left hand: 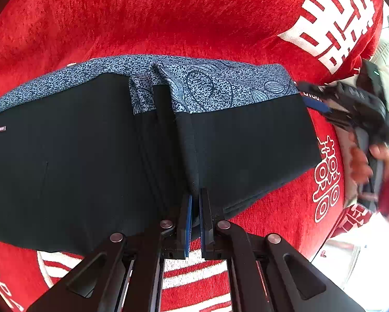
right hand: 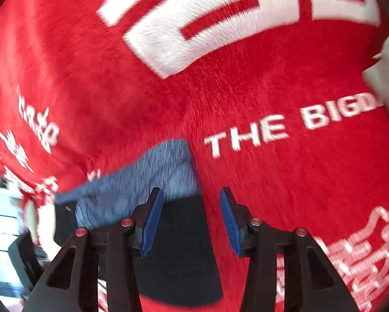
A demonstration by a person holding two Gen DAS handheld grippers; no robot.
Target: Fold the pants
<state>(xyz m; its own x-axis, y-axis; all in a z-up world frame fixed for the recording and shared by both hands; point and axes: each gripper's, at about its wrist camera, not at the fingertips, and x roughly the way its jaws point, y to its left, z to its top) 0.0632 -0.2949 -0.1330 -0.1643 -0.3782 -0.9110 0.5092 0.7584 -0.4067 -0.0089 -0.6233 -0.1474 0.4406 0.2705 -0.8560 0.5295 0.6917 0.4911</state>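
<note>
Left gripper [left hand: 195,202] pinches a ridge of black, blue-patterned pants [left hand: 90,156]; right gripper [right hand: 191,221] gapes.

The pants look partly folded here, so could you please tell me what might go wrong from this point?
1. The left tongs pinch only a narrow ridge of the pants; a pull could let it slip out or drag the fold askew.
2. The right tongs are open and blurred above the pants' corner, so they could close off the edge.
3. The plush red blanket may grip the fabric and bunch it.
</note>
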